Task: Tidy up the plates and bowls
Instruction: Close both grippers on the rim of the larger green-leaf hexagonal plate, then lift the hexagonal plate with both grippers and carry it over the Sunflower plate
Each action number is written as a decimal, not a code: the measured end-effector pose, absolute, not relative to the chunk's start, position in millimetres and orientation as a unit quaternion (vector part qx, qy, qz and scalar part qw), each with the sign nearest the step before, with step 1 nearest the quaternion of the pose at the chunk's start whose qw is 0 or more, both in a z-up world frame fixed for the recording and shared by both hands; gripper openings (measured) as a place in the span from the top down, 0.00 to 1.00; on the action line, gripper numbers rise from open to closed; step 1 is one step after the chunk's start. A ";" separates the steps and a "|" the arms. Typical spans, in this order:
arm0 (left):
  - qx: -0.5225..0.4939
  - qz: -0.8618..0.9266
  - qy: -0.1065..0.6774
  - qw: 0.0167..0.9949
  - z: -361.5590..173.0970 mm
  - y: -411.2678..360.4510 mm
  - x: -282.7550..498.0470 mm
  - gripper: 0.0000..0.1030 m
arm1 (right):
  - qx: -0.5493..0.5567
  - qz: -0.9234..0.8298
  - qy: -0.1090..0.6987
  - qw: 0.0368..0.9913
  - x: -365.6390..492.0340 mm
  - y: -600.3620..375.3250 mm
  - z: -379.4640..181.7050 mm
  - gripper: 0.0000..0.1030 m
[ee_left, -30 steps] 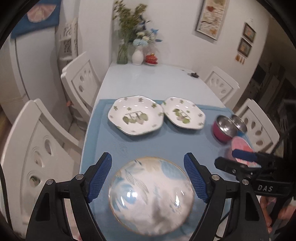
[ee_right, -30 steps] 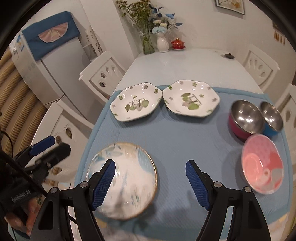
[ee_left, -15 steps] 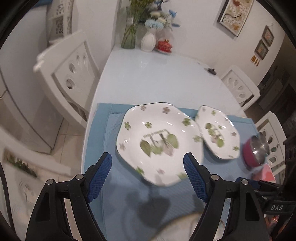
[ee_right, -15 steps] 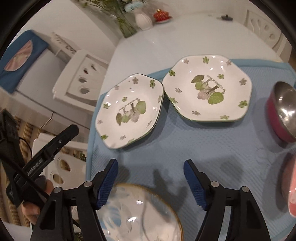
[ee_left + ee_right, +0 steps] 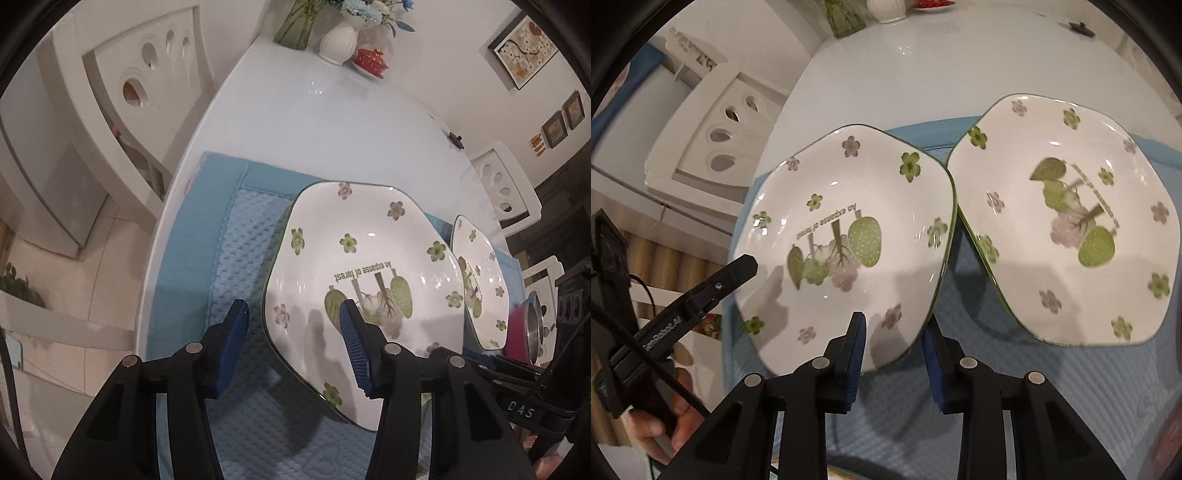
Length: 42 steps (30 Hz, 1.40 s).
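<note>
Left wrist view: the round blue plate seen a second ago is gone from sight; the left gripper (image 5: 291, 328) has moved in on the left flower plate (image 5: 364, 295) and its jaws are narrower but still apart, one pad over the blue mat (image 5: 243, 236) at 9 o'clock, the other over the plate's inside, straddling the rim with no visible clamp. The plate's long axis runs 11 to 5 o'clock; its printed text reads upside down. The second flower plate (image 5: 478, 280) sits at 3 o'clock.

Right wrist view: the right gripper (image 5: 894, 343) is also closer and narrower than before, jaws apart either side of the same plate's (image 5: 846, 236) 5 o'clock rim. The second plate (image 5: 1067, 221) touches it at 2 o'clock.
</note>
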State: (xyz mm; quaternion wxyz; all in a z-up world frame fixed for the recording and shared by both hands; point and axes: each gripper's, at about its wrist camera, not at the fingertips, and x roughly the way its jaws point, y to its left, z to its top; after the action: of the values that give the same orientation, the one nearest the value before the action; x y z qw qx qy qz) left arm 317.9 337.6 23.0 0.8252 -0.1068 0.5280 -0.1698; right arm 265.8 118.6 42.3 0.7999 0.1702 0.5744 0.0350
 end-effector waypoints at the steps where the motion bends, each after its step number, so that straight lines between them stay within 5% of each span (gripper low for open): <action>1: -0.109 -0.170 0.531 0.823 20.5 337.1 319.3 0.54 | 0.168 0.035 0.576 0.800 267.8 118.5 41.1 0.71; 30: -0.123 -0.189 0.494 0.840 5.8 332.7 341.4 0.54 | 0.151 0.074 0.531 0.830 290.8 112.3 28.6 0.67; 33: -0.087 -0.173 0.477 0.857 7.0 329.8 338.2 0.71 | 0.116 0.087 0.521 0.841 283.5 116.1 30.7 0.67; 42: -0.063 -0.185 0.456 0.868 14.7 337.7 319.5 0.72 | 0.057 0.107 0.492 0.862 270.1 122.0 37.5 0.68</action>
State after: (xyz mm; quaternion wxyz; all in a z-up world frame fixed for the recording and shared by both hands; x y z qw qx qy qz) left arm 319.5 337.7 14.7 0.8684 -0.0631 0.4556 -0.1851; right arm 270.1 122.0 37.5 0.8619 0.0573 0.4924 0.1070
